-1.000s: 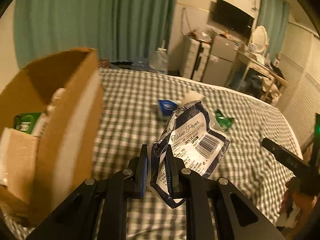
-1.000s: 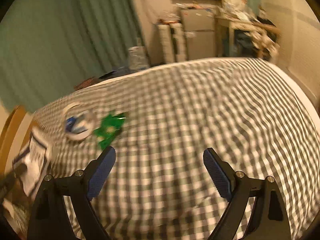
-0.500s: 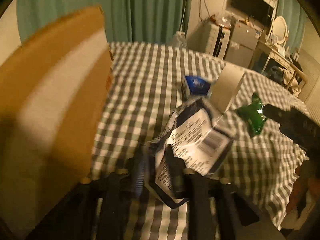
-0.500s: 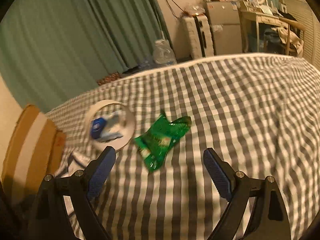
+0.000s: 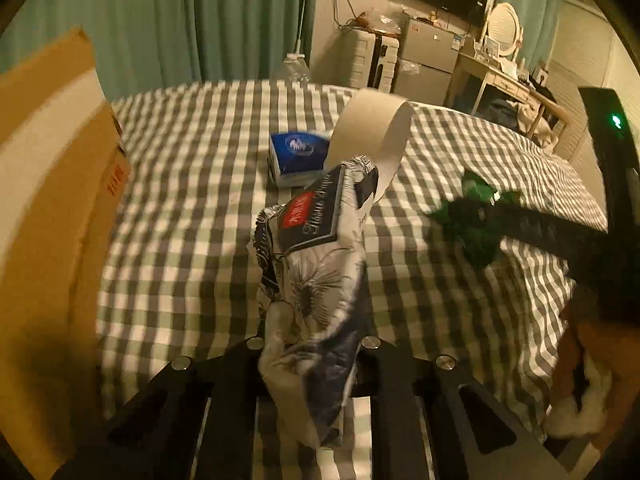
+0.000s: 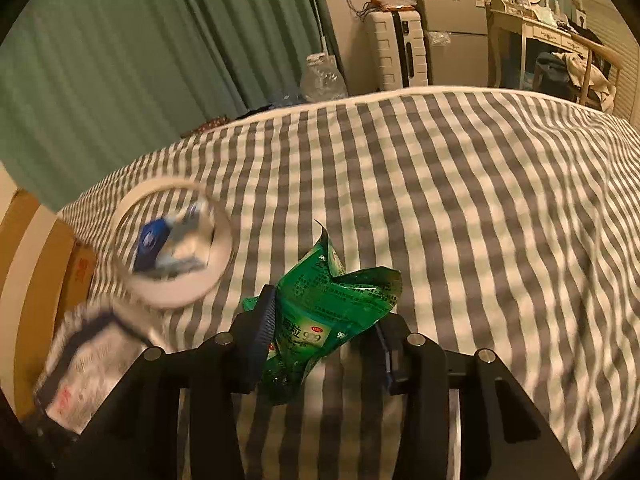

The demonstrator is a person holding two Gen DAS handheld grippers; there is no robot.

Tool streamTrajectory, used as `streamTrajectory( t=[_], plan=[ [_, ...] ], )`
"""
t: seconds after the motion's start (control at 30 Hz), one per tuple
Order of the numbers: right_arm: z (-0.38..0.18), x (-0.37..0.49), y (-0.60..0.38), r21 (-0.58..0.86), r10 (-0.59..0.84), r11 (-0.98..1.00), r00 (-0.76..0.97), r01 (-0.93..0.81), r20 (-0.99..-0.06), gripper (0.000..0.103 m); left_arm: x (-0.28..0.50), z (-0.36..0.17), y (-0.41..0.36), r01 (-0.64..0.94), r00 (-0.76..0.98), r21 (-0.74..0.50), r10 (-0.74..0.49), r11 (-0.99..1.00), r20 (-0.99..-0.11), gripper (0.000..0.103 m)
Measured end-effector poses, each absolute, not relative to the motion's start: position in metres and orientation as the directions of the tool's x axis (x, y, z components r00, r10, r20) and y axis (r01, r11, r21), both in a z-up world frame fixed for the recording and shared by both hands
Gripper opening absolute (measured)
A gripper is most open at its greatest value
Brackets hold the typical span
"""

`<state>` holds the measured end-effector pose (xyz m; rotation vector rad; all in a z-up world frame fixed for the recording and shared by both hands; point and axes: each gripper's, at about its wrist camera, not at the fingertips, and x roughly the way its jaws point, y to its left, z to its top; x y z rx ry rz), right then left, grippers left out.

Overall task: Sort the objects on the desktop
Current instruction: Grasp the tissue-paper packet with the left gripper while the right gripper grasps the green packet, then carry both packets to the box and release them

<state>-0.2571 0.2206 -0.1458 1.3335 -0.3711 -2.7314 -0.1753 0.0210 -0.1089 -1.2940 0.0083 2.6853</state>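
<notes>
My left gripper (image 5: 310, 344) is shut on a navy and white tissue pack (image 5: 316, 264) and holds it above the checked cloth (image 5: 192, 216). The pack also shows, blurred, in the right wrist view (image 6: 88, 368). My right gripper (image 6: 324, 332) has its fingers around a green sachet (image 6: 328, 304) that lies on the cloth; the jaws are partly closed and touch its sides. The sachet shows in the left wrist view (image 5: 478, 216) behind the right gripper's finger. A white tape roll (image 6: 172, 244) stands on edge, with a blue tissue pack (image 5: 296, 156) beside it.
An open cardboard box (image 5: 48, 208) stands at the left, close to my left gripper. A plastic bottle (image 6: 322, 80) stands past the far edge of the cloth. A suitcase (image 6: 396, 48), a fridge and a desk stand at the back of the room.
My right gripper moved to the green sachet and narrowed from wide open around it. My left gripper turned with the tissue pack, so its printed front now shows.
</notes>
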Motion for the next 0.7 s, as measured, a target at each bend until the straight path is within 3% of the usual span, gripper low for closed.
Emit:
streamTrajectory(
  t=[0.3,0.37,0.5,0.63,0.7],
  plan=[
    [-0.101,-0.167,0.209,0.293,-0.226,-0.956,-0.618,-0.007,-0.753,0.042,-0.134,-0.06,0.016,-0.109,-0.59,-0.114,0.156,-0.988,-0.792,0.013],
    [-0.089,-0.142,0.201,0.271,-0.219,-0.963,-0.622,0.011,-0.752,0.042,-0.123,-0.06,0.017,-0.095,-0.559,-0.082,0.121,-0.992,-0.82,0.013],
    [-0.066,-0.101,0.188,0.217,-0.176,-0.976,-0.656,0.02,-0.733,0.042,-0.097,-0.053,0.01,-0.083,-0.541,-0.193,0.207,-0.978,-0.815,0.013],
    [-0.03,-0.068,0.179,0.15,-0.111,-0.989,-0.719,0.01,-0.686,0.042,-0.09,-0.025,0.009,-0.116,-0.551,-0.124,0.168,-0.985,-0.817,0.013],
    [-0.009,-0.056,0.172,0.11,-0.088,-0.994,-0.745,0.02,-0.662,0.042,-0.086,-0.002,-0.002,-0.107,-0.561,-0.152,0.186,-0.983,-0.807,0.014]
  ],
)
